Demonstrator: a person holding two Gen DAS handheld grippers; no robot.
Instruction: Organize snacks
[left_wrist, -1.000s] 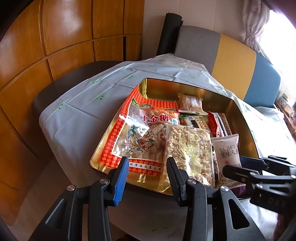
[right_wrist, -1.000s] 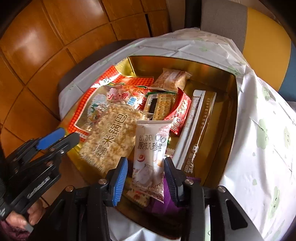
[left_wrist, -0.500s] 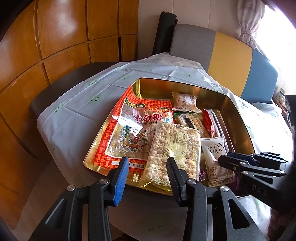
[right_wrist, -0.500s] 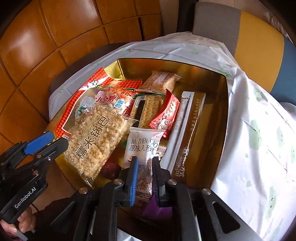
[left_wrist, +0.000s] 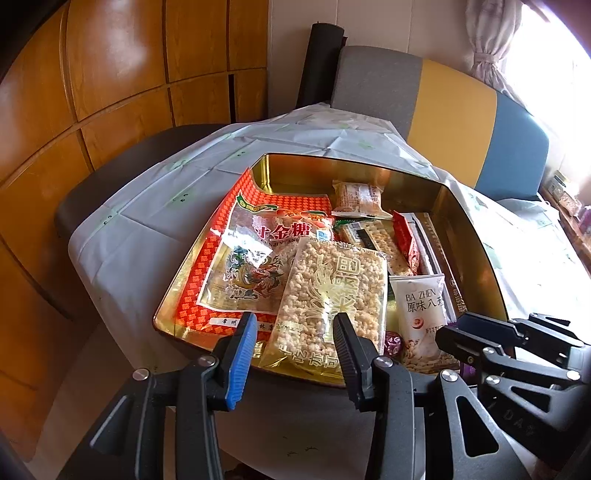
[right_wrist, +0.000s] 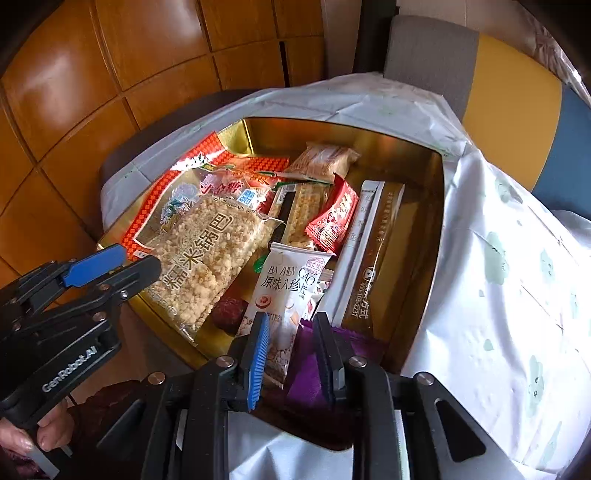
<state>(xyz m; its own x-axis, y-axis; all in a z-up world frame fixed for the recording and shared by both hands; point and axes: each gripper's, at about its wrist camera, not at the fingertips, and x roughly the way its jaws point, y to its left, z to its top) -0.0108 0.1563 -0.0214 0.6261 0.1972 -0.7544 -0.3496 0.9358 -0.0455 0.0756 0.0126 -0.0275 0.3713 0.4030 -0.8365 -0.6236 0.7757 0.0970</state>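
A gold tin on the table holds several snack packets. A clear puffed-rice bag lies on a large red candy bag. A white "Ba Zhen" packet lies at the tin's near edge over a purple wrapper. My left gripper is open and empty, hovering at the near rim by the rice bag. My right gripper is open around the white packet's lower end; whether its pads touch it I cannot tell.
A red sachet, cracker packs, a biscuit packet and a long brown box also lie in the tin. A white floral cloth covers the table. A grey, yellow and blue sofa stands behind; wood panelling stands at left.
My right gripper closed narrowly on the white packet half a second ago and has since opened wider, staying at its lower end. My left gripper stayed open and drew back slightly.
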